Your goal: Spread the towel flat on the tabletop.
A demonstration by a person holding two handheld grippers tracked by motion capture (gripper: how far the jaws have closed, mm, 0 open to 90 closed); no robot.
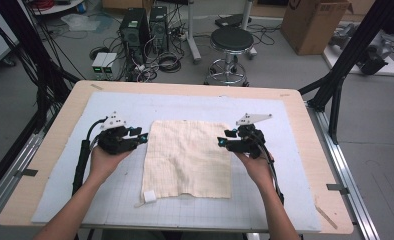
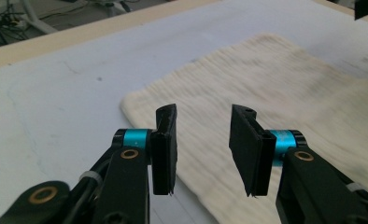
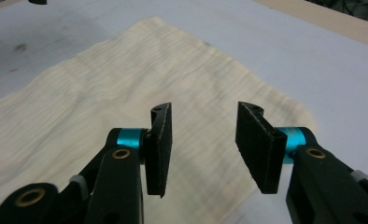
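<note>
A cream cloth (image 1: 187, 159) lies flat on the pale blue mat (image 1: 115, 200), with a small white tag (image 1: 149, 196) at its near left corner. My left gripper (image 1: 145, 137) is open at the cloth's left edge near its far corner. In the left gripper view the left gripper (image 2: 203, 140) hovers over that edge of the cloth (image 2: 285, 88) with nothing between its jaws. My right gripper (image 1: 220, 143) is open at the cloth's right edge. In the right gripper view the right gripper (image 3: 203, 140) hangs above the cloth (image 3: 102, 93), close to a corner, holding nothing.
The mat covers a wooden table (image 1: 60, 130). Beyond the table stand a black stool (image 1: 231, 40), computer towers (image 1: 145, 27), tangled cables (image 1: 167, 62) and a cardboard box (image 1: 312, 22). Black frame legs (image 1: 342, 70) rise at the right.
</note>
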